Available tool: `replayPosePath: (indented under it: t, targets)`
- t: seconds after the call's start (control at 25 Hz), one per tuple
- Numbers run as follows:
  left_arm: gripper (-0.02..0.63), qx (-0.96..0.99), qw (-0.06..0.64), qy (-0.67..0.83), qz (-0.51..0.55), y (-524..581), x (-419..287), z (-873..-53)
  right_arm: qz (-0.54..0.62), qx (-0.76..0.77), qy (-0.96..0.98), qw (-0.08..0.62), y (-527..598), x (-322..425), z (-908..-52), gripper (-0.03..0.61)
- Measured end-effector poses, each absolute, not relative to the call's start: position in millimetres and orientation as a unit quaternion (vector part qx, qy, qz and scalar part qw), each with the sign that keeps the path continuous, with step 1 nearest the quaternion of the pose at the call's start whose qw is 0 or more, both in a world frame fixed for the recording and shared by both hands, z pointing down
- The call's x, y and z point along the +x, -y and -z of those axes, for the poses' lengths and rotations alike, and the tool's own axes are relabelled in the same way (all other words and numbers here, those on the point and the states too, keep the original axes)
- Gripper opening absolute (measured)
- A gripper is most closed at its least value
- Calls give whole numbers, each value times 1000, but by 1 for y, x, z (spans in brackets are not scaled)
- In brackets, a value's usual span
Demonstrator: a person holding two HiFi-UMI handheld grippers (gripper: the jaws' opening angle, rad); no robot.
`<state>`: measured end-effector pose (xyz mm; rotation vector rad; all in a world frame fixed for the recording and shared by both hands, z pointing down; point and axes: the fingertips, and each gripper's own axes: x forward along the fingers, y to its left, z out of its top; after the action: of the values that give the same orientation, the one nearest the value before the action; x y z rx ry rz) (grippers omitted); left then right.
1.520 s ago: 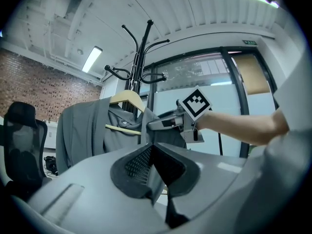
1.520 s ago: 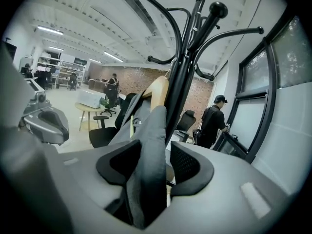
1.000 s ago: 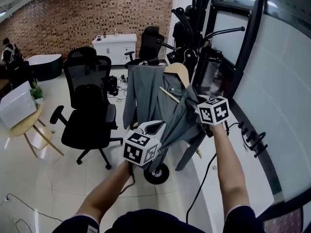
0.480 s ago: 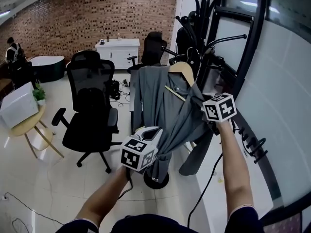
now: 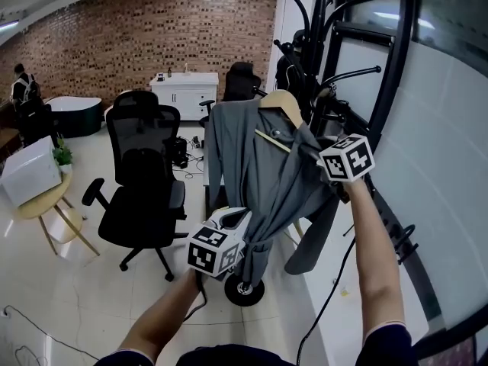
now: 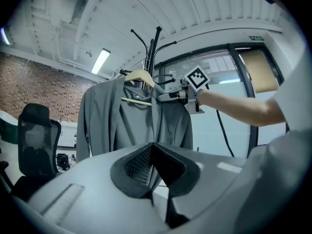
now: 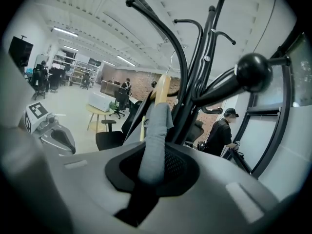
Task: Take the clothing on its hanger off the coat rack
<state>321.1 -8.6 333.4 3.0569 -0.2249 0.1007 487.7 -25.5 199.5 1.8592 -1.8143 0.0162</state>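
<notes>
A grey jacket (image 5: pixel 263 166) hangs on a wooden hanger (image 5: pixel 279 102) at the black coat rack (image 5: pixel 314 59). My right gripper (image 5: pixel 311 149) is raised to the jacket's right shoulder and is shut on the cloth-covered hanger arm. In the right gripper view the grey cloth (image 7: pixel 155 130) runs between the jaws of the right gripper (image 7: pixel 153 160), with the bare hanger wood (image 7: pixel 161 89) beyond. The hanger's hook is among the rack's arms; whether it rests on one I cannot tell. My left gripper (image 5: pixel 242 218) is low beside the jacket's hem, its jaws together. In its own view the left gripper (image 6: pixel 153 147) faces the jacket (image 6: pixel 131 121).
A black office chair (image 5: pixel 145 181) stands left of the rack, and the rack's round base (image 5: pixel 244 290) is on the floor. A glass wall with a black frame (image 5: pixel 400 90) runs along the right. A small table (image 5: pixel 38 200), a white cabinet (image 5: pixel 183 75) and a person (image 7: pixel 222 130) are further off.
My right gripper has risen with the jacket's shoulder, and hanger and jacket have come up with it. The left gripper has stayed low by the hem.
</notes>
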Motion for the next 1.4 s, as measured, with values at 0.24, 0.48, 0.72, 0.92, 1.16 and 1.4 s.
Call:
replayPosePath:
  t: [0.24, 0.48, 0.72, 0.92, 1.16, 1.4]
  targets:
    - [12, 994, 37, 98, -26, 16, 303, -328, 8, 672, 685, 280, 42, 469, -188, 41]
    - [12, 990, 42, 133, -27, 29, 277, -332, 11, 648, 711, 273, 59, 438, -207, 41]
    - [12, 986, 42, 159, -31, 36, 258, -336, 8, 628, 727, 277, 67, 414, -234, 41]
    - [12, 981, 46, 184, -39, 38, 241, -342, 16, 611, 743, 272, 67, 392, -249, 41]
    - [12, 973, 55, 219, -45, 38, 217, -353, 23, 579, 768, 273, 70, 359, -265, 40]
    - [12, 964, 61, 255, -38, 44, 191, -355, 32, 550, 793, 260, 81, 325, -264, 40]
